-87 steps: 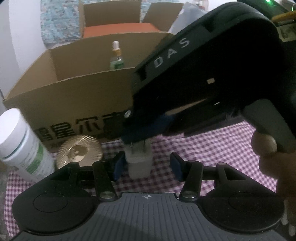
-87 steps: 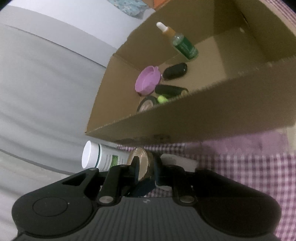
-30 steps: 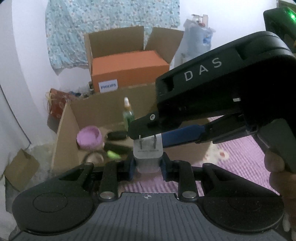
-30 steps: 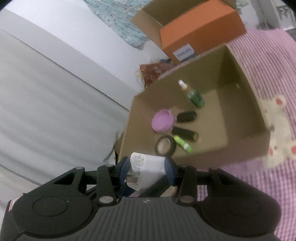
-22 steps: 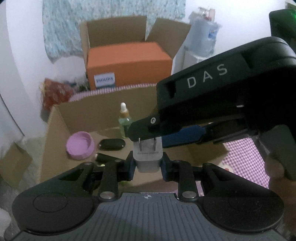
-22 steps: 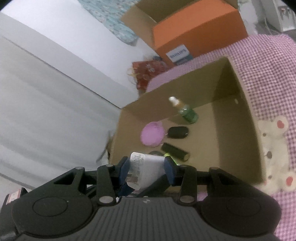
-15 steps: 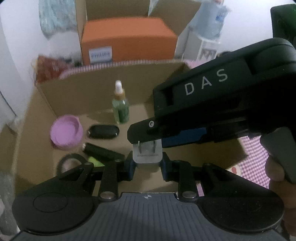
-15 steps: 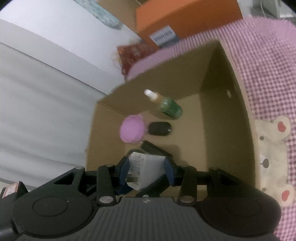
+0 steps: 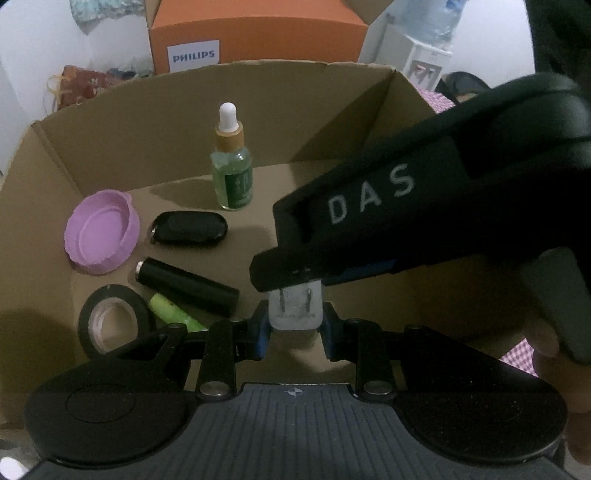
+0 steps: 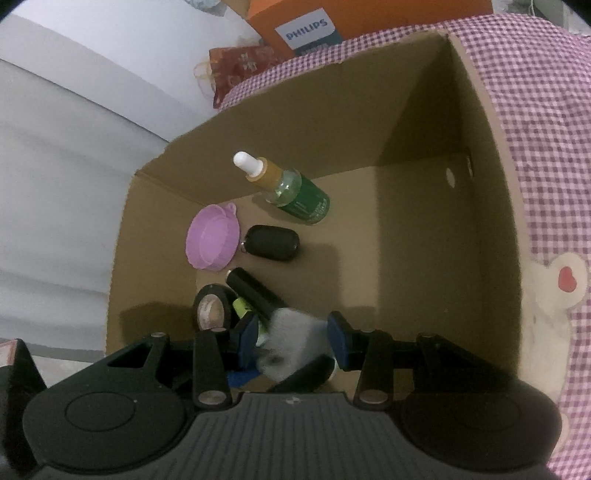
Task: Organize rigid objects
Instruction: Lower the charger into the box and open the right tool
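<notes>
Both grippers (image 9: 294, 326) (image 10: 291, 338) clamped on white charger (image 9: 294, 308), seemingly above cardboard box (image 9: 110, 122), dropper bottle (image 9: 232, 173) beyond

- Right gripper (image 10: 291, 341) clamps the white charger (image 10: 293, 332) above the cardboard box (image 10: 480, 206).
- Dropper bottle (image 10: 295, 192), purple lid (image 10: 212, 243), tape roll (image 10: 212, 308) lie inside.

Background beyond the cardboard box
An orange Philips carton (image 9: 258, 33) sits top centre, a red patterned bag (image 9: 83, 83) upper left, a white water dispenser (image 9: 424, 62) upper right, a pink checked cloth (image 10: 546, 122) along the right
</notes>
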The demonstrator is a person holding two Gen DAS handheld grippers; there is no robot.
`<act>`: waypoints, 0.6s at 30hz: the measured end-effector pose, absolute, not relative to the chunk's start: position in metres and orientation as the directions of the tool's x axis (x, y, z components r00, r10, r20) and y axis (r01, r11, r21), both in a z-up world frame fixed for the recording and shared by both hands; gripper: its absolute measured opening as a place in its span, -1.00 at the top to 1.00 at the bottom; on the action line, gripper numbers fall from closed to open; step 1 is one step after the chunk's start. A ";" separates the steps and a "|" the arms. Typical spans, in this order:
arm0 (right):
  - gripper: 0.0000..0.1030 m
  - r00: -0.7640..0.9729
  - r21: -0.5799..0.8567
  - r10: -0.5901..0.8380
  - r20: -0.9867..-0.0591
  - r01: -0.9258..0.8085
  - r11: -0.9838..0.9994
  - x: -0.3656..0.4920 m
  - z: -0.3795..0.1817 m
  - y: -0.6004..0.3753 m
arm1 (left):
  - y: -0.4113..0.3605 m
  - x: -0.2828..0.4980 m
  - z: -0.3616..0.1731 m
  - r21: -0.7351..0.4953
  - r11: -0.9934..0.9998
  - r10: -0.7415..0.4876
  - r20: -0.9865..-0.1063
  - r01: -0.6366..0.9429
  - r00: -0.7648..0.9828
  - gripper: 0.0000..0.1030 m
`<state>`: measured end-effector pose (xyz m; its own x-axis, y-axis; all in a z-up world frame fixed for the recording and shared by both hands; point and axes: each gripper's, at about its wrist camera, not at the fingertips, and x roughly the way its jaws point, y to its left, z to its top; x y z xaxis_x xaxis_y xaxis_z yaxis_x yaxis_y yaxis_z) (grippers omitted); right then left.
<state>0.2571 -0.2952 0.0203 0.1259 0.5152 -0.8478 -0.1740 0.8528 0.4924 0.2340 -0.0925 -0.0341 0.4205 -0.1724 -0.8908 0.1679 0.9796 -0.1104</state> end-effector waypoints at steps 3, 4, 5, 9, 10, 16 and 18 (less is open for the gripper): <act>0.13 0.128 0.489 0.513 -0.849 -0.178 0.854 0.258 0.021 -0.294 | -0.094 0.233 -0.032 -0.111 0.978 -0.177 -0.891 0.176 0.419 0.46; 0.13 0.131 0.490 0.514 -0.848 -0.179 0.853 0.258 0.022 -0.295 | -0.094 0.232 -0.032 -0.110 0.978 -0.177 -0.889 0.179 0.422 0.46; 0.13 0.135 0.491 0.516 -0.846 -0.180 0.852 0.257 0.023 -0.296 | -0.094 0.232 -0.031 -0.109 0.978 -0.177 -0.887 0.180 0.426 0.46; 0.13 0.181 0.479 0.514 -0.839 -0.205 0.854 0.253 0.033 -0.299 | -0.093 0.225 -0.025 -0.112 0.975 -0.189 -0.869 0.190 0.457 0.44; 0.13 0.196 0.477 0.514 -0.835 -0.210 0.854 0.252 0.037 -0.300 | -0.092 0.223 -0.022 -0.116 0.975 -0.194 -0.864 0.192 0.465 0.43; 0.12 0.310 0.506 0.560 -0.768 -0.242 0.828 0.227 0.080 -0.321 | -0.087 0.196 0.005 -0.130 0.970 -0.224 -0.806 0.204 0.548 0.22; 0.12 0.354 0.519 0.579 -0.734 -0.258 0.815 0.211 0.097 -0.332 | -0.084 0.184 0.016 -0.138 0.968 -0.236 -0.782 0.208 0.577 0.16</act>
